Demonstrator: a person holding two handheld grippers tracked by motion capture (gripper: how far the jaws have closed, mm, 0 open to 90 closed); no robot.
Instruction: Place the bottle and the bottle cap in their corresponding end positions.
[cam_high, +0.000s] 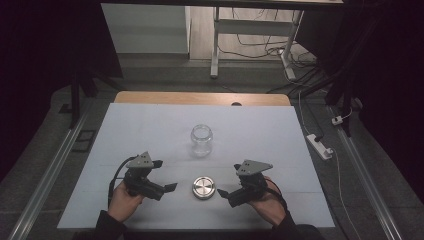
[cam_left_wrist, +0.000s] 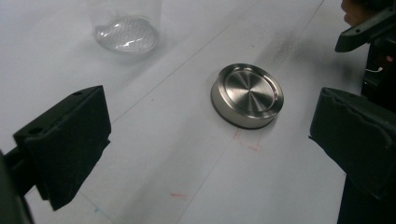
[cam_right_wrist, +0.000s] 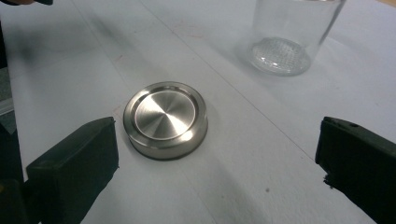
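A clear glass jar (cam_high: 201, 140) stands upright and open-topped in the middle of the white table (cam_high: 150, 125). A round brushed-metal lid (cam_high: 203, 188) lies flat nearer the front, apart from the jar. My left gripper (cam_high: 166, 175) is held to the left of the lid, and my right gripper (cam_high: 228, 180) to its right; both point inward at it and neither touches it. In the left gripper view the left gripper (cam_left_wrist: 208, 140) is open, with the lid (cam_left_wrist: 247, 95) ahead and the jar (cam_left_wrist: 126, 32) beyond. In the right gripper view the right gripper (cam_right_wrist: 217, 154) is open, with the lid (cam_right_wrist: 166, 119) just ahead to the left and the jar (cam_right_wrist: 287, 37) farther off.
The white sheet covers a wooden tabletop (cam_high: 200, 97) whose far edge shows. A power strip (cam_high: 320, 145) and cables lie on the floor to the right. A white table frame (cam_high: 215, 45) stands beyond. Faint pencil and red marks (cam_left_wrist: 247, 144) lie near the lid.
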